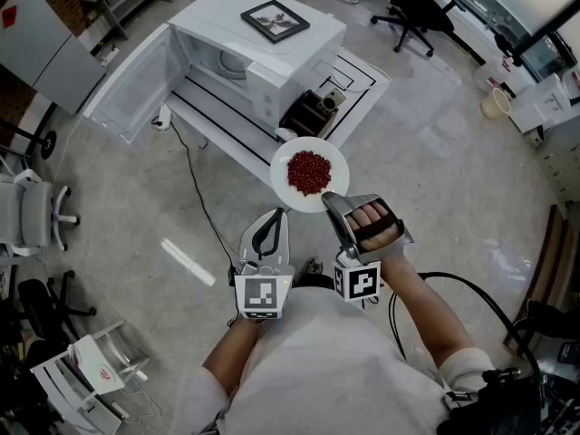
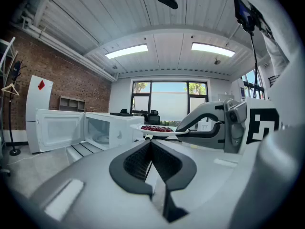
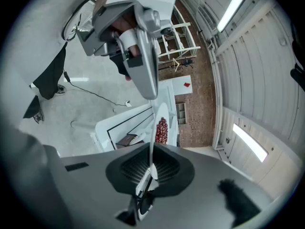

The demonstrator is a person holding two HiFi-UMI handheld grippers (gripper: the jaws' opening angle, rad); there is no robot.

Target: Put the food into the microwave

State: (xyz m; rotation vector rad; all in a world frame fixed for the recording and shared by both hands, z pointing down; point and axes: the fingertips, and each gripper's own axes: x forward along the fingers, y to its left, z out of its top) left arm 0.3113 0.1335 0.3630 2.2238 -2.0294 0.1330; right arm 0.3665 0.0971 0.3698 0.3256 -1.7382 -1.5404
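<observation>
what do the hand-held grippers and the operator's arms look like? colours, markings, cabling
The left hand-held gripper and right hand-held gripper are grey moulded shells with black ribbed pads. Each carries a cube with black-and-white square markers, left and right. The person wears a white-sleeved top. A black cable loops beside the right arm.

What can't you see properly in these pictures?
- Red food on the plate: the pieces are too small in every view to name.
- Microwave inside: in the head view, its own roof hides most of it.
- Framed picture on top: in the head view, too small to make out.
</observation>
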